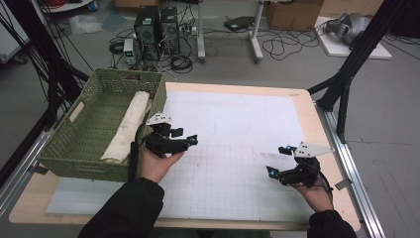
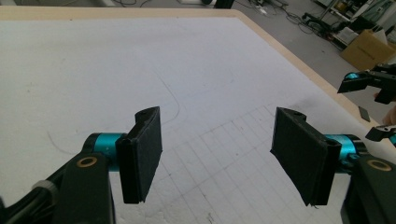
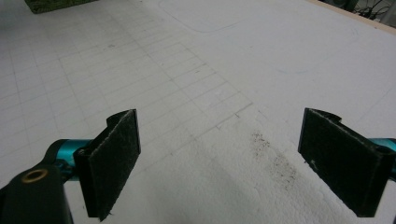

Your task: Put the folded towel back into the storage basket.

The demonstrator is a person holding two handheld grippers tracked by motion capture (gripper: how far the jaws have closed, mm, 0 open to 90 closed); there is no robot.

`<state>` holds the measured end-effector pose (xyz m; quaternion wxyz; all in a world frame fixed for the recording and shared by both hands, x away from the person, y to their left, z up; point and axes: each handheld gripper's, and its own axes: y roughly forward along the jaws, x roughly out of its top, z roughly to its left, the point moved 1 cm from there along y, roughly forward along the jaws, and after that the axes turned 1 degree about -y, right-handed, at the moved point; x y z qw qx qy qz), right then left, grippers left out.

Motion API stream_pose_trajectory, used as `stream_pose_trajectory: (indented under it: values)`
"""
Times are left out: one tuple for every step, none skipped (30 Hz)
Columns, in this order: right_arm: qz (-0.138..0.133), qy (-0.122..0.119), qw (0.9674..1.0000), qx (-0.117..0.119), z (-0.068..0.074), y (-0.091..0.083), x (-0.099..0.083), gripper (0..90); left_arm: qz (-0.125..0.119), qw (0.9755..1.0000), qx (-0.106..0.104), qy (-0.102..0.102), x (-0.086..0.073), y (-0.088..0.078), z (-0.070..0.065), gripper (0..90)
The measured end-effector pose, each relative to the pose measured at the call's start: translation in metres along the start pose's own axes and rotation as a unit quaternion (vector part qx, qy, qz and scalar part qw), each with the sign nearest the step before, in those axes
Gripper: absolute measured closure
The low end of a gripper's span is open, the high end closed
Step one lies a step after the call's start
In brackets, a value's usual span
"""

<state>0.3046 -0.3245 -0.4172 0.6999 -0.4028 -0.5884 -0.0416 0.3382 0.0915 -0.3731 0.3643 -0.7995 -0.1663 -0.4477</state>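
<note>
While the left gripper (image 1: 185, 137) hangs wide beside the green woven basket (image 1: 86, 124), the right gripper (image 1: 278, 159) gapes over the bare white foam mat (image 1: 237, 124).

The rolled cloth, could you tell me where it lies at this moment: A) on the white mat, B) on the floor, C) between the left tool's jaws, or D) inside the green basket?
D: the high view shows the cloth lying lengthwise inside the basket, while both tools stand open and empty.
</note>
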Motion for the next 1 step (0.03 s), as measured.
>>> stream_pose_trajectory:
  values:
    - [-0.001,-0.002,1.0,0.0,0.0001,0.0001,0.0,12.1,0.002,1.0,0.0,0.001,-0.0011,0.0,-0.0008,33.6]
